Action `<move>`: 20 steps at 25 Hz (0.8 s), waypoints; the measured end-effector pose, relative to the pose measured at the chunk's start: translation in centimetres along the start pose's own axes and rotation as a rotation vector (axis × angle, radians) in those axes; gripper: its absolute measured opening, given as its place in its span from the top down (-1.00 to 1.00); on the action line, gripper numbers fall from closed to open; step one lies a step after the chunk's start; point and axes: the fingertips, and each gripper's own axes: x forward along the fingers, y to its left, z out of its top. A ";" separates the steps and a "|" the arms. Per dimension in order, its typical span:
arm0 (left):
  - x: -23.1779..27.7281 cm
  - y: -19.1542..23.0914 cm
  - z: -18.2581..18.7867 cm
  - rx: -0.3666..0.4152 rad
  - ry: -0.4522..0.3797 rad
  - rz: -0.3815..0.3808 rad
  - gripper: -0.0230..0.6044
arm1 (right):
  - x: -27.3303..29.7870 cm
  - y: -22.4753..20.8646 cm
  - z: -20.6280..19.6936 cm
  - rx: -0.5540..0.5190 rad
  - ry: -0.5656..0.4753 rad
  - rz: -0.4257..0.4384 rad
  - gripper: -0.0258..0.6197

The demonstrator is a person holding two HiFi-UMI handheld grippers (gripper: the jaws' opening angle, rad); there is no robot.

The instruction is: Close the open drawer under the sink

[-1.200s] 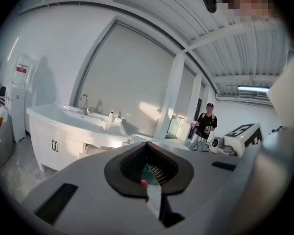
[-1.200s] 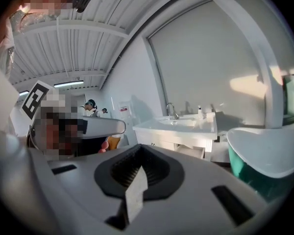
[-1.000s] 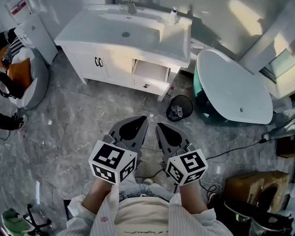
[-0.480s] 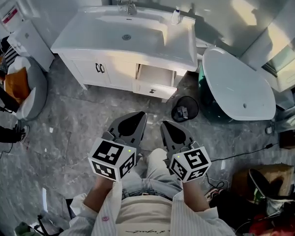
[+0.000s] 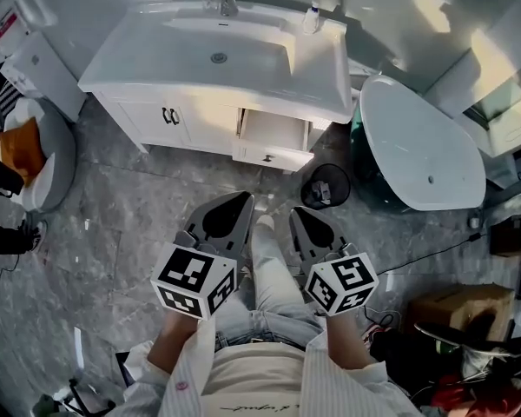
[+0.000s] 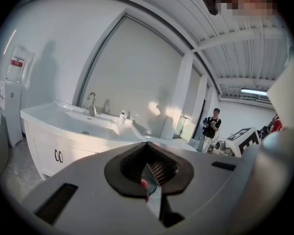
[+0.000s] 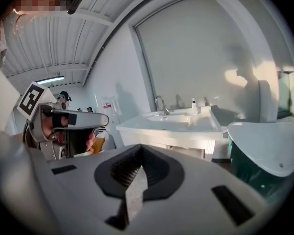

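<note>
The white sink cabinet stands at the top of the head view. Its drawer under the right half of the sink is pulled open and looks empty, with a small dark handle on its front. My left gripper and right gripper hang side by side over the grey marble floor, well short of the drawer front. Both are shut with nothing in them. In the left gripper view the cabinet lies ahead to the left, and the jaws hide the drawer. In the right gripper view the cabinet lies straight ahead.
A small black waste bin stands on the floor just right of the drawer. A white oval tub with teal sides fills the right. A grey seat and a white unit stand at the left. A cardboard box and cables lie at the lower right.
The person has stepped toward the cabinet, so it and the drawer are nearer and larger in view. A leg now shows between the grippers. Both grippers stay shut.
</note>
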 end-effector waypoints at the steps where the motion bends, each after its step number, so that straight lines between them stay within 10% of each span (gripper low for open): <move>1: 0.4 0.3 0.0 -0.002 0.004 0.001 0.88 | 0.5 -0.3 0.1 0.003 0.003 0.001 0.89; 20: 13.4 7.6 6.3 -0.016 0.016 0.037 0.88 | 12.7 -8.9 7.0 -0.007 0.048 0.040 0.89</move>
